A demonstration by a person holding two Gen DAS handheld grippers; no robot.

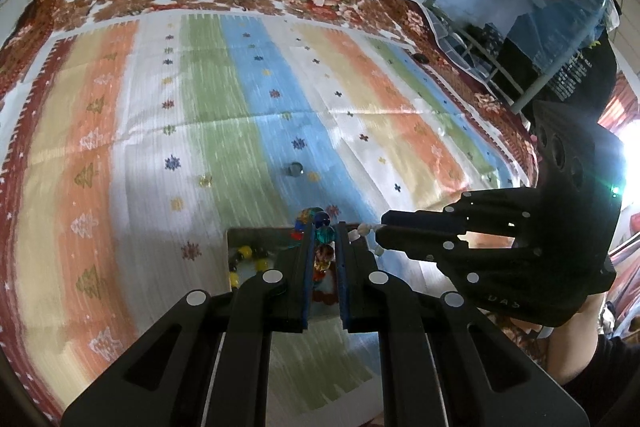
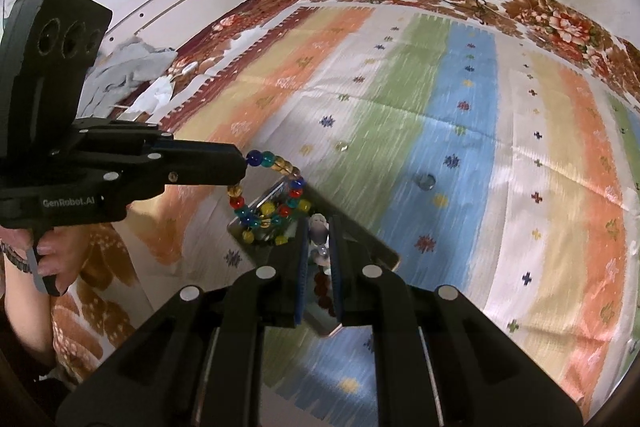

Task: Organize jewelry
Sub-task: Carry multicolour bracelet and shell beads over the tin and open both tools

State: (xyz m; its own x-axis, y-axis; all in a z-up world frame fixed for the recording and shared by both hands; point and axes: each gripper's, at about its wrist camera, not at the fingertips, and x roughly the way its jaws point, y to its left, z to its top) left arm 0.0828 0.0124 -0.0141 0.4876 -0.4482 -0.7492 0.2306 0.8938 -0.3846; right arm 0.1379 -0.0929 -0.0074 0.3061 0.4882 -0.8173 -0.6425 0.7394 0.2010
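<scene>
- Bracelet [image 2: 276, 191] of glossy blue, teal, red and yellow beads hangs as a loop from the left gripper [image 2: 240, 169], dangling over a tray [image 2: 384, 247] on the bed [image 2: 440, 107].
- Left fingers pinch its beads.
- Right gripper [image 2: 319, 239] is clamped on pale beads [image 1: 366, 231]; only the left view shows their strand trailing.

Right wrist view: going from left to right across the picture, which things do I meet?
Left gripper → multicoloured bead bracelet held in it → right gripper, shut on pale beads → clear glass bead lying on the striped cloth.
</scene>
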